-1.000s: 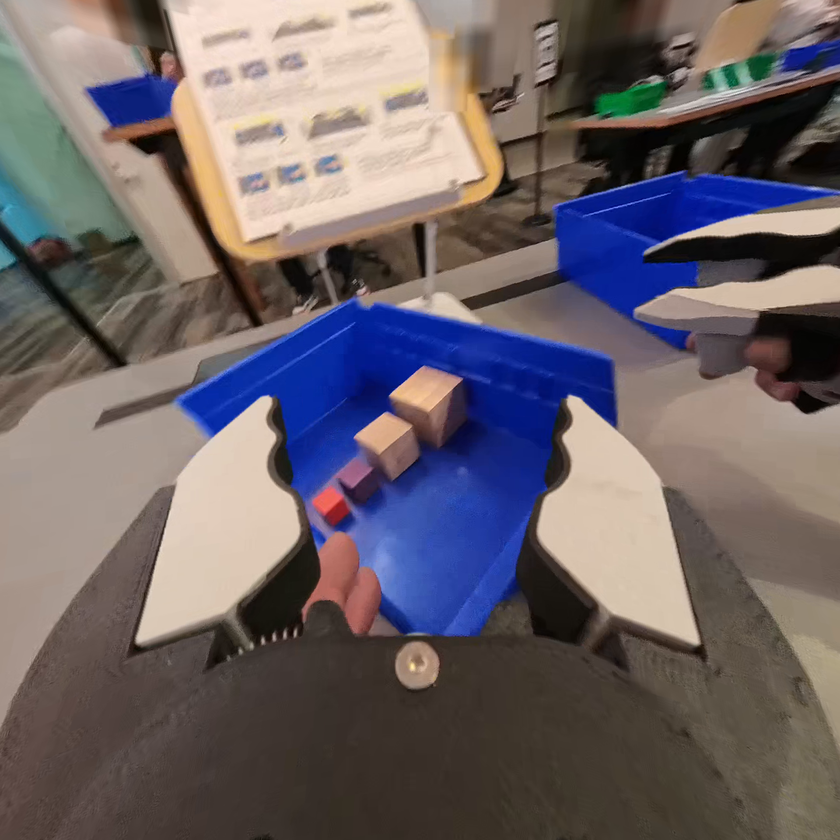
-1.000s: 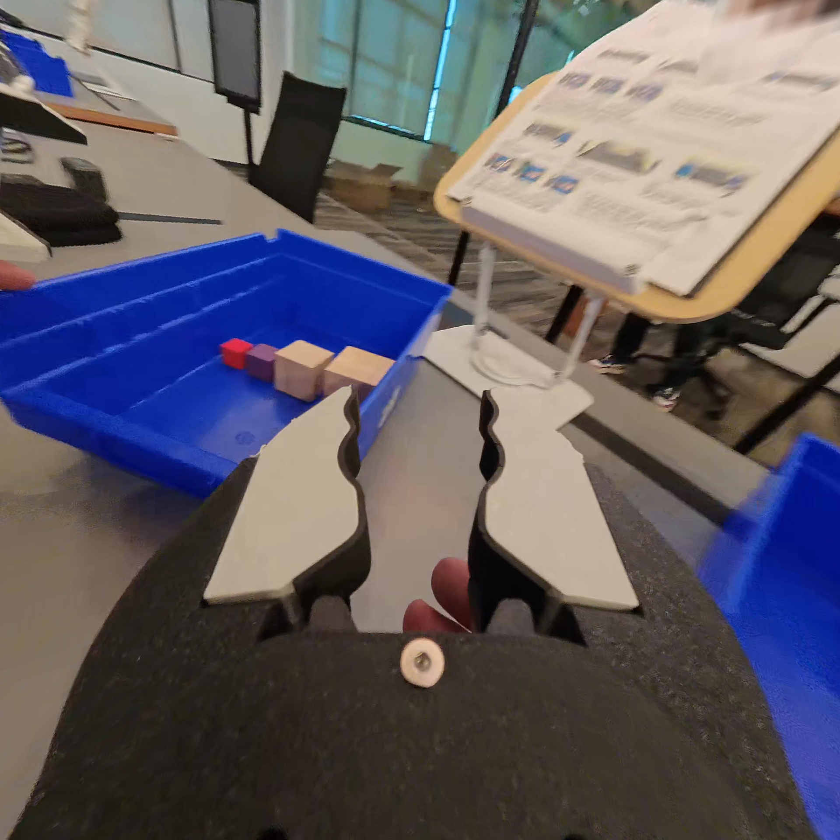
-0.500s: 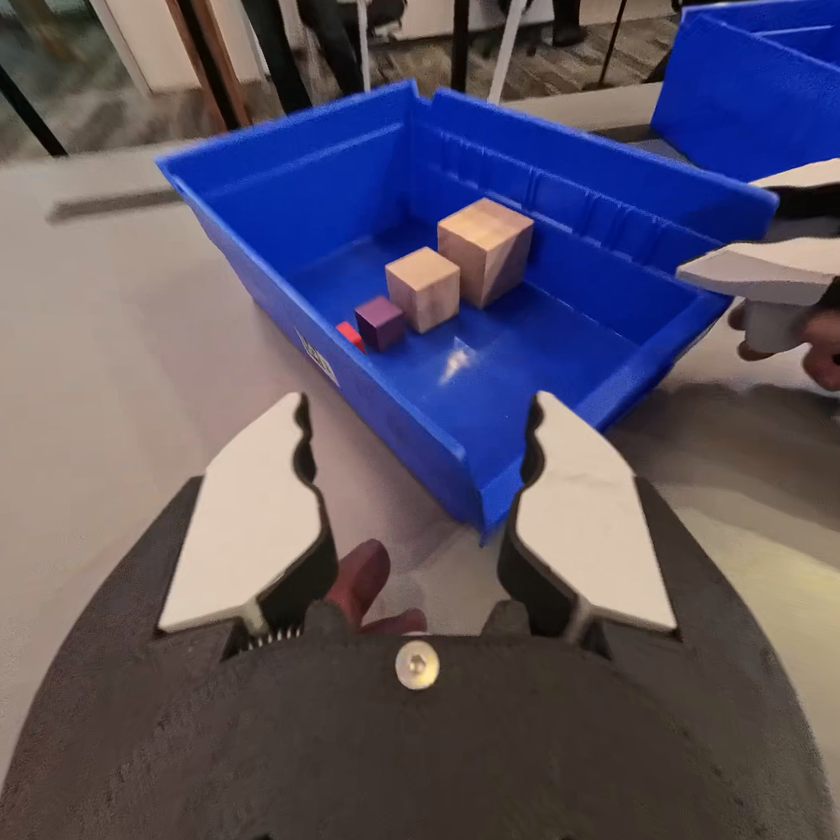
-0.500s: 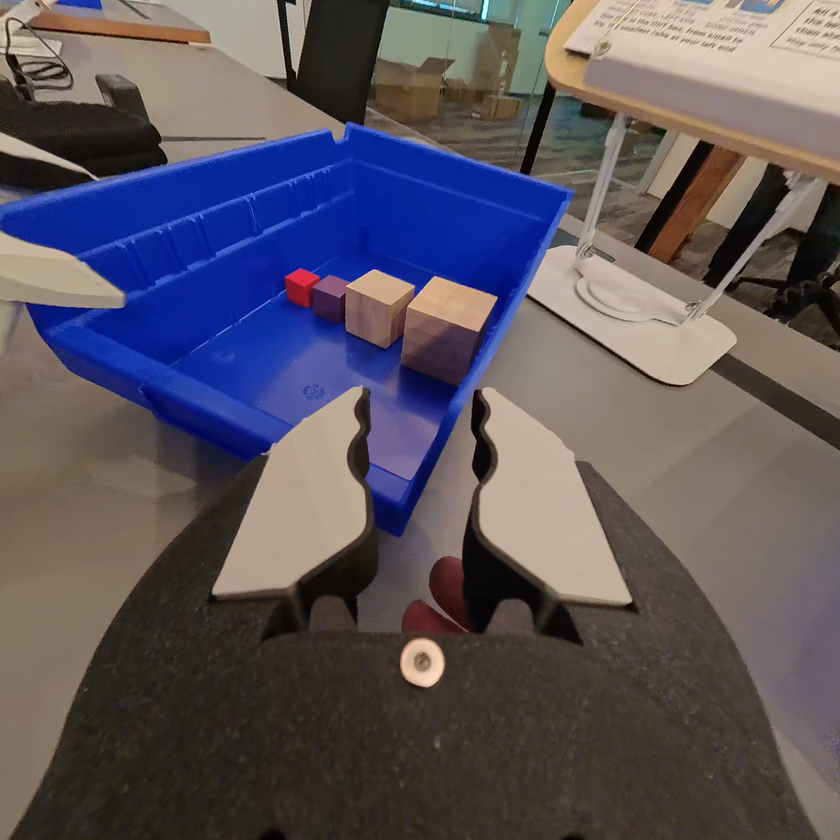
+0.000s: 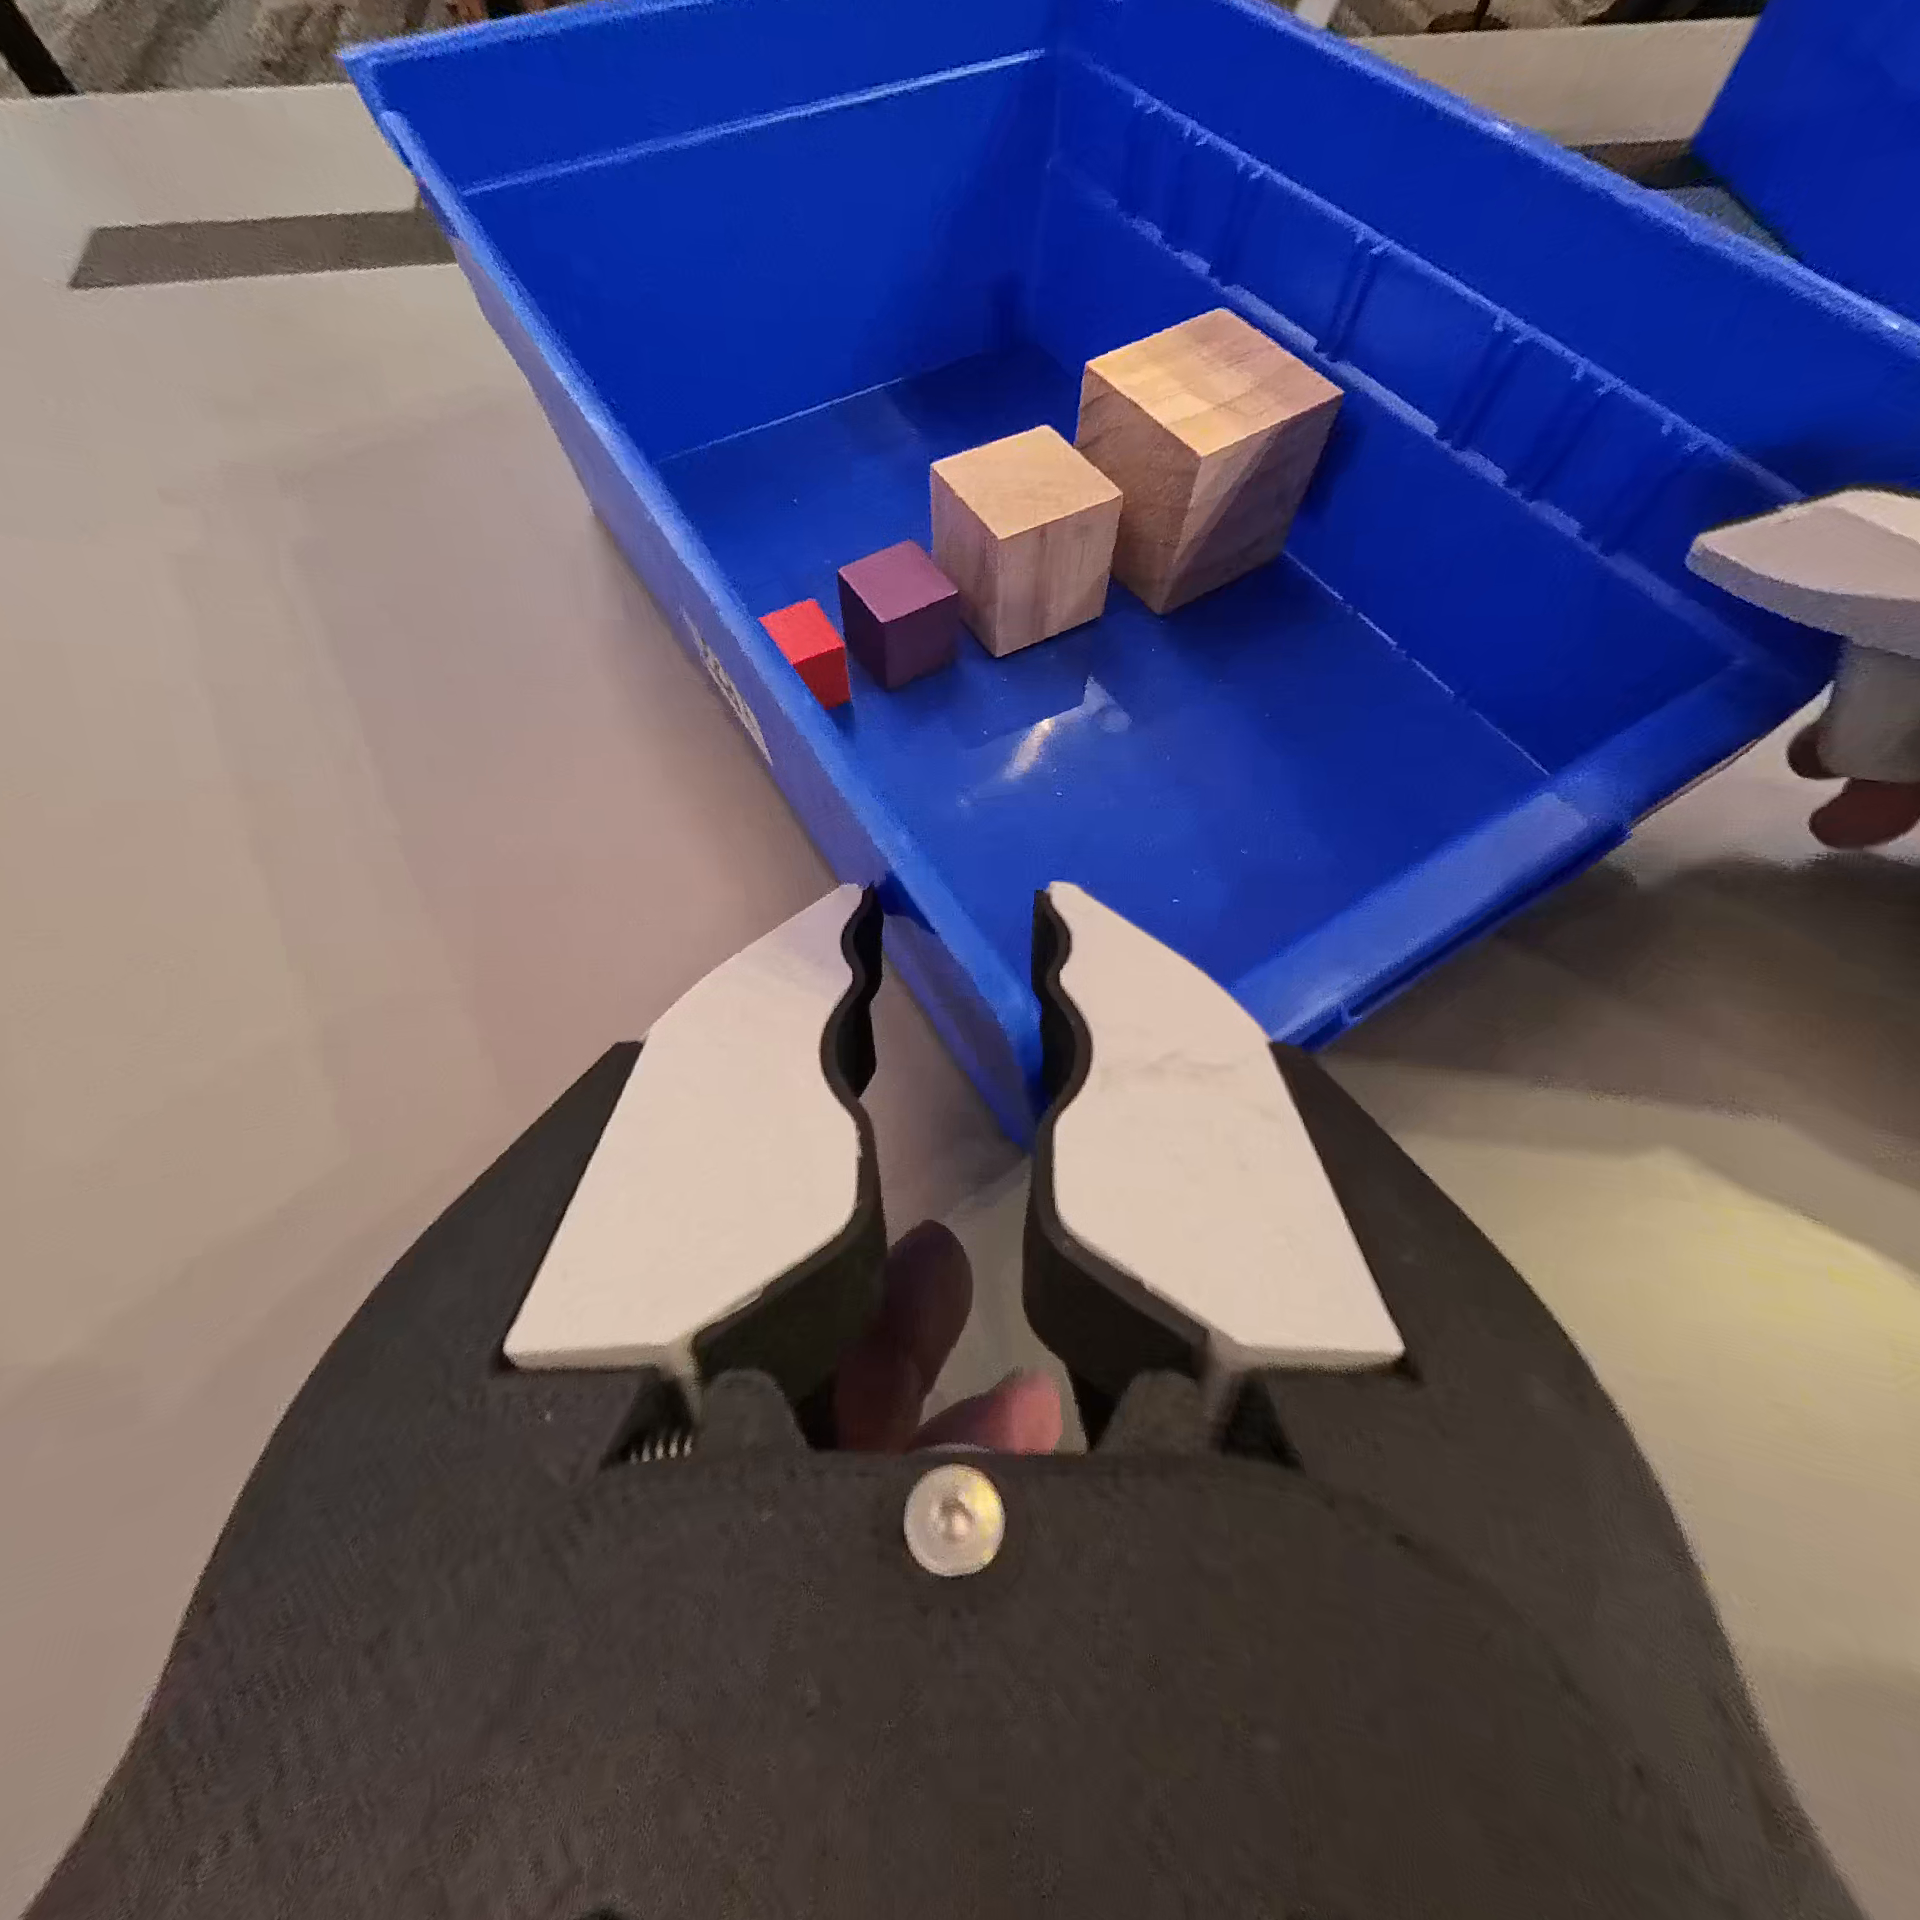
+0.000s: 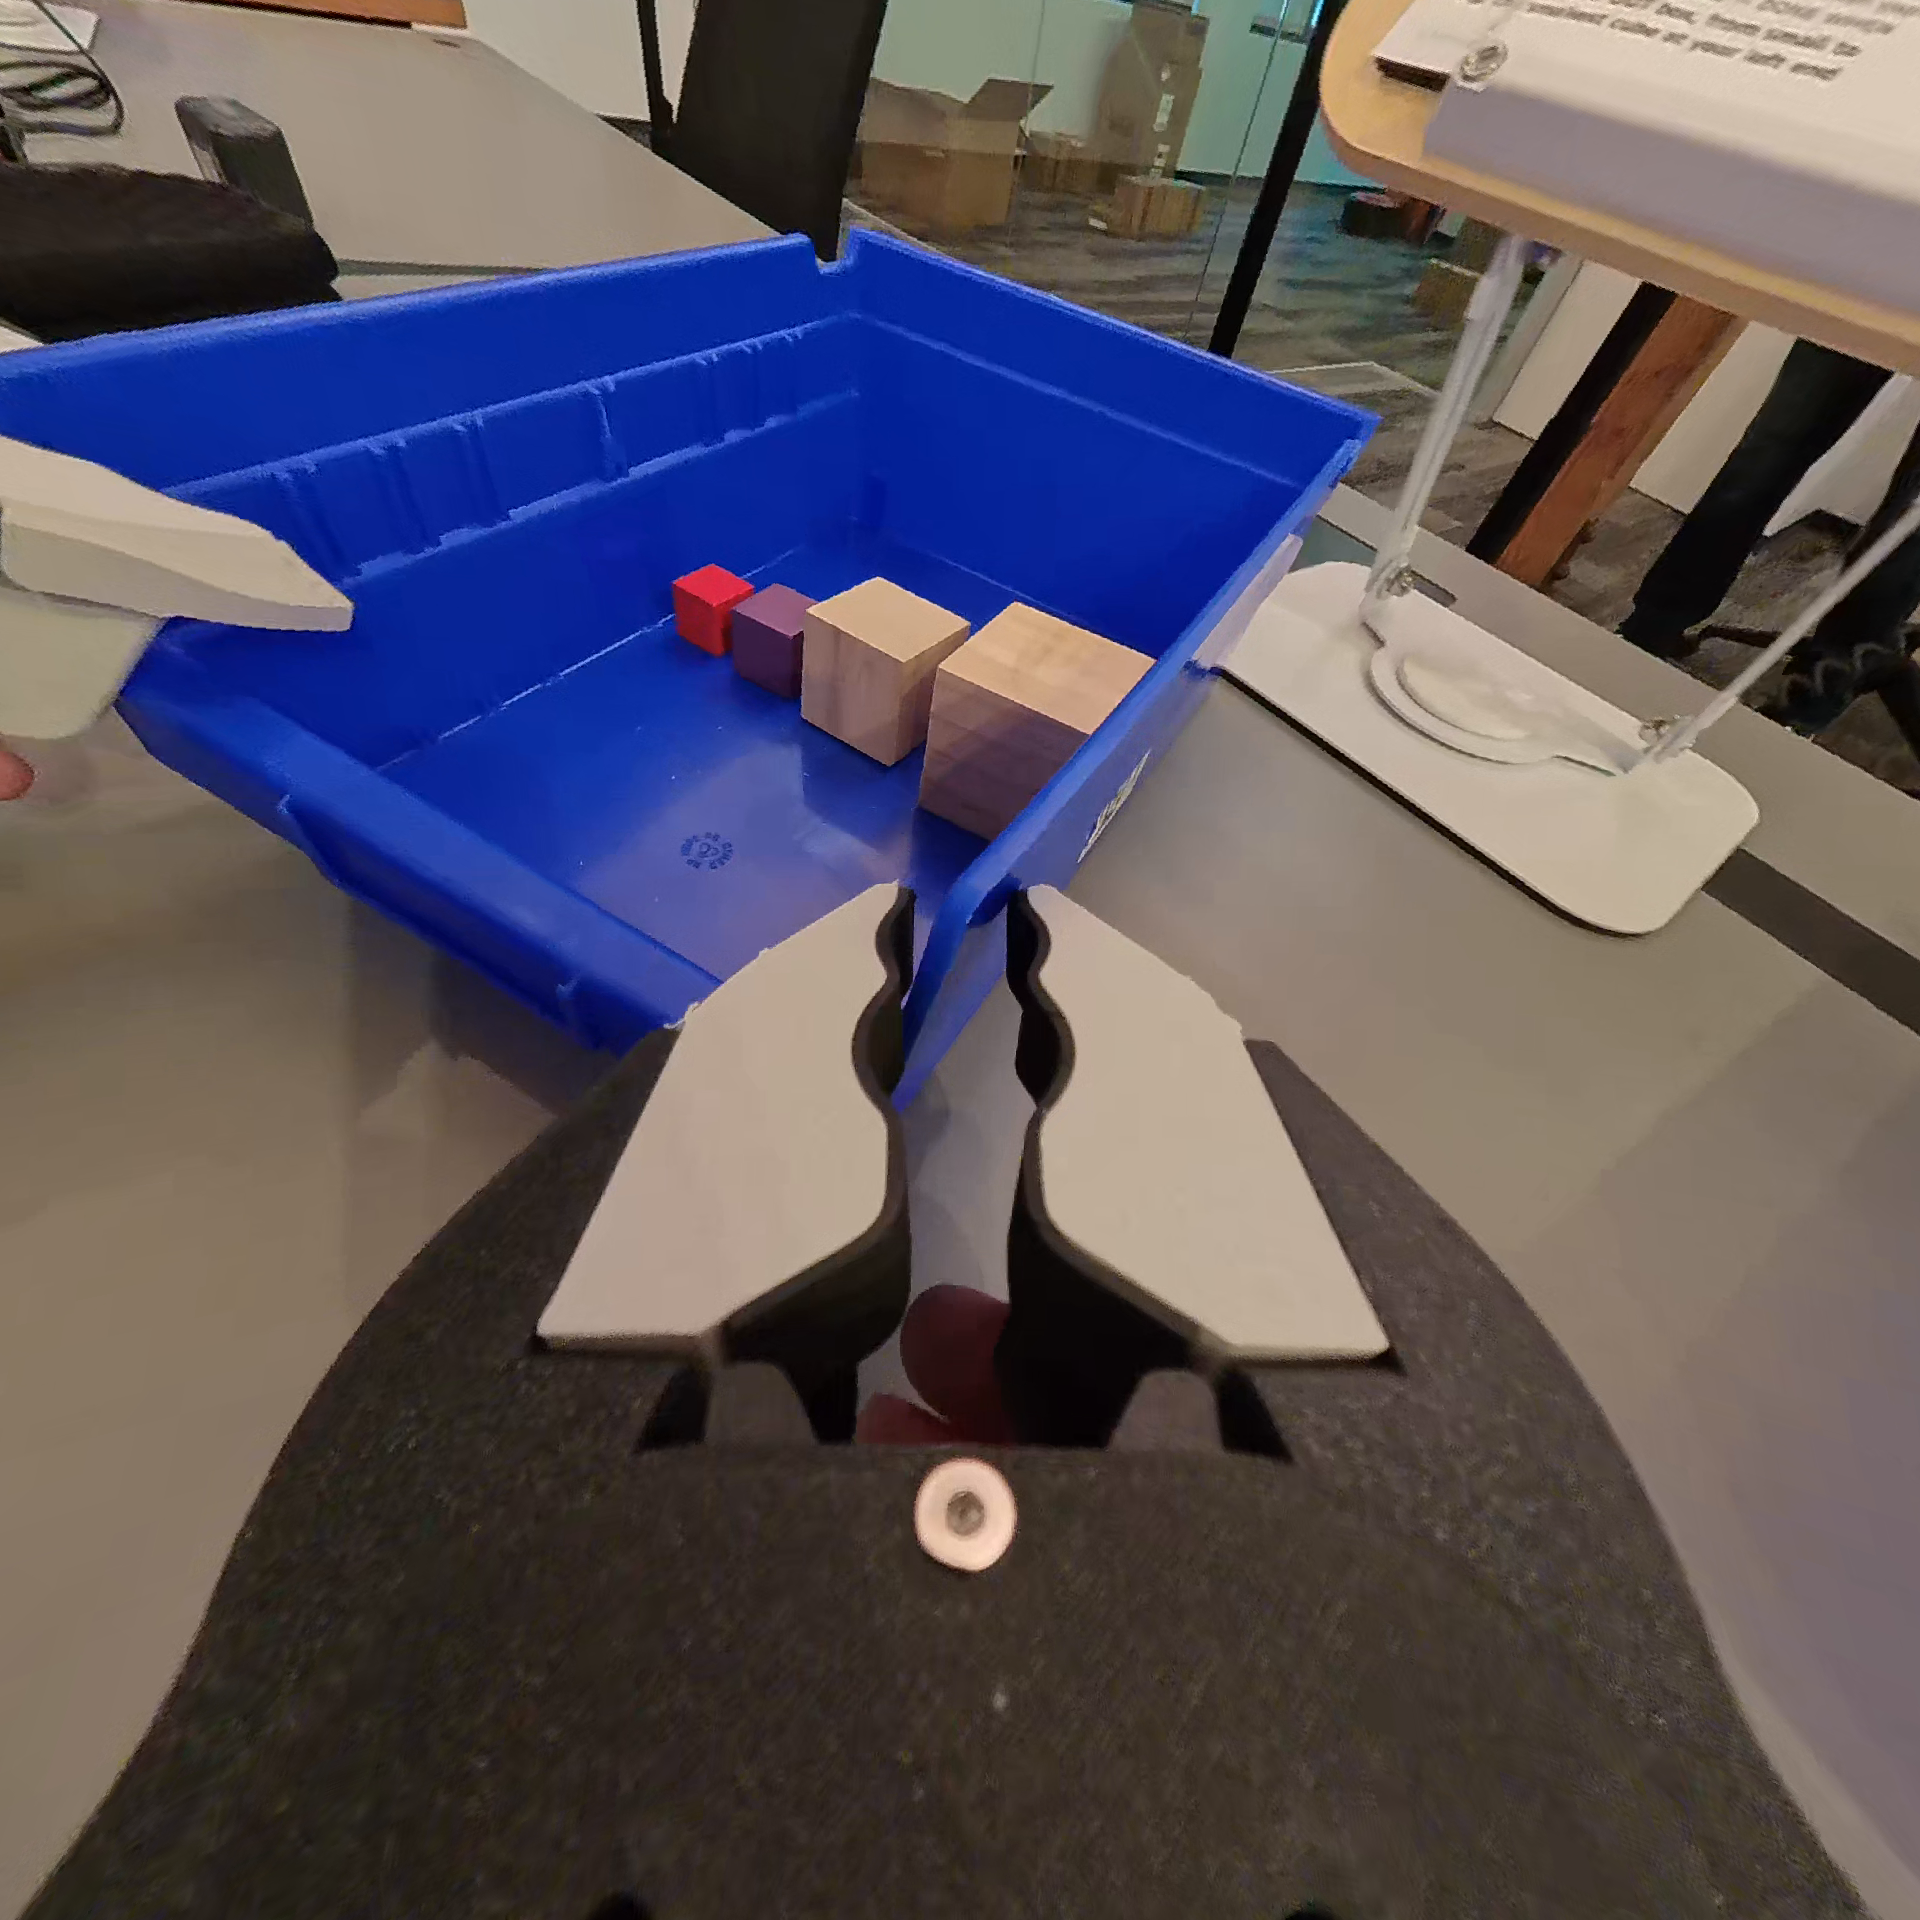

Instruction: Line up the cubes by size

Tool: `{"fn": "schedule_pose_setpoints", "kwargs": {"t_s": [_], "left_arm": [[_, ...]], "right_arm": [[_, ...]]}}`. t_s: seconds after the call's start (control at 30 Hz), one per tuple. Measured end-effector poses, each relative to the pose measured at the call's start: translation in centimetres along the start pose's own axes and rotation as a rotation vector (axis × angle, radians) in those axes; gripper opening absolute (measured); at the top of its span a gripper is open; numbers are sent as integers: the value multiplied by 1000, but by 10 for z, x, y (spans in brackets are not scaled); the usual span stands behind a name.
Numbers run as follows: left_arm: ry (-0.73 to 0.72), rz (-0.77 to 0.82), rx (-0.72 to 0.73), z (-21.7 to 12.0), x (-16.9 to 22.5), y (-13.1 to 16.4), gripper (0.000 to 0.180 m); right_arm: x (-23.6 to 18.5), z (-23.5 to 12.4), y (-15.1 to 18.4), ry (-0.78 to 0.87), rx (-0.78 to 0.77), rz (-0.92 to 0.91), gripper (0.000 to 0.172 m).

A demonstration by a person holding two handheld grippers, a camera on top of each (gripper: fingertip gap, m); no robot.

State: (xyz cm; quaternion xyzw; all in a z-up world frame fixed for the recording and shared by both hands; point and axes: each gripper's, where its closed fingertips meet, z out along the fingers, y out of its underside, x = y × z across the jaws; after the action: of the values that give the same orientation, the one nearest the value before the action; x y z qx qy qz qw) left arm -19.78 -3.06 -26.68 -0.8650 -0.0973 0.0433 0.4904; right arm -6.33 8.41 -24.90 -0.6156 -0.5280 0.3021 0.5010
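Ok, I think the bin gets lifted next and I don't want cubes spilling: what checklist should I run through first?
1. Cubes in size order: ok; red cube, purple cube, small wooden cube, large wooden cube form a row.
2. Cubes flat on blue bin floor: ok.
3. Left gripper straddles a bin wall: ok.
4. Right gripper straddles another bin wall: ok.
5. Pads pressing the walls: cannot tell.
6. White stand base apart from bin: ok.

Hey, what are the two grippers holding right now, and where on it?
Neither clearly grips yet: each gripper, left and right, straddles a corner wall of the blue bin.
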Motion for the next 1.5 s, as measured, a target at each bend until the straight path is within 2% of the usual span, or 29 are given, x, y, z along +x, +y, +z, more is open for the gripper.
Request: {"fn": "schedule_pose_setpoints", "kwargs": {"t_s": [0.23, 0.83, 1.2, 1.5], "left_arm": [[-16, -55, -61, 8, -57, -6, 17], [-98, -35, -138, 35, -177, -22, 4], [-106, -48, -147, 65, -228, -40, 3], [-116, -53, -151, 82, -250, -51, 3]], "right_arm": [[-29, 34, -15, -58, 12, 3, 24], [-76, 122, -52, -103, 20, 3, 32], [-80, 171, -70, -103, 21, 45, 34], [-73, 198, -78, -105, 21, 107, 34]]}}
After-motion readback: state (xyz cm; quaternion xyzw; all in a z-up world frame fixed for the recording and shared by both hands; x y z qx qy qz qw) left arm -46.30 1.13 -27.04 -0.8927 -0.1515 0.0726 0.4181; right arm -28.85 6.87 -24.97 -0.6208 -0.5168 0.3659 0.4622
